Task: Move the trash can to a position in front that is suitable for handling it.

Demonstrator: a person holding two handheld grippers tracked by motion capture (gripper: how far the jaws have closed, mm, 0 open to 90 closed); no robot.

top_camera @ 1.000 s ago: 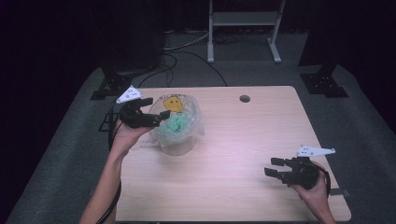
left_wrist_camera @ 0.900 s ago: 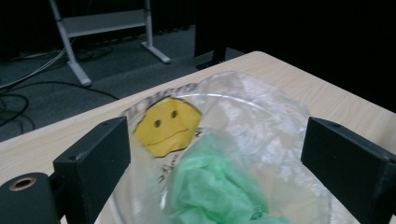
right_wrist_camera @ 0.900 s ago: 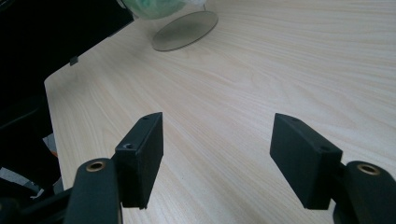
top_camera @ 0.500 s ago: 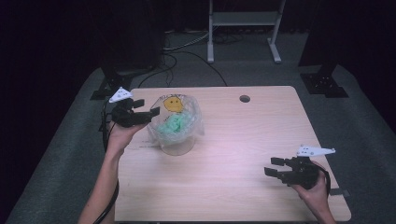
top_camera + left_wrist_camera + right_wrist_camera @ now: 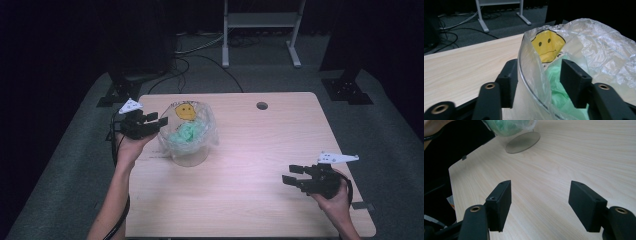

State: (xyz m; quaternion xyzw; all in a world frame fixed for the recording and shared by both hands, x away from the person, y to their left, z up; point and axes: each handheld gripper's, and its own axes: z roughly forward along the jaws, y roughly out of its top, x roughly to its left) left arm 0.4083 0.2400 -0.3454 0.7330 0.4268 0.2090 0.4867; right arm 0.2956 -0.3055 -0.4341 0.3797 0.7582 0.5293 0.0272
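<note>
My left gripper (image 5: 156,121) has slid back to the bag-lined clear bowl (image 5: 189,137), at the table's (image 5: 250,165) left-rear.
Its parted jaws straddle the rim; that thin, slippery, light plastic wants a gentle rim pinch. My right gripper (image 5: 294,176) idles, jaws apart.

I see a clear round plastic container (image 5: 189,150) lined with a translucent plastic bag (image 5: 599,52) printed with a yellow smiley face drawn in black lines. Inside that bag sits crumpled mint-green plastic (image 5: 186,134). Under it, the pale wood-grain table (image 5: 260,150); my two grippers' jaws are matte black.
</note>
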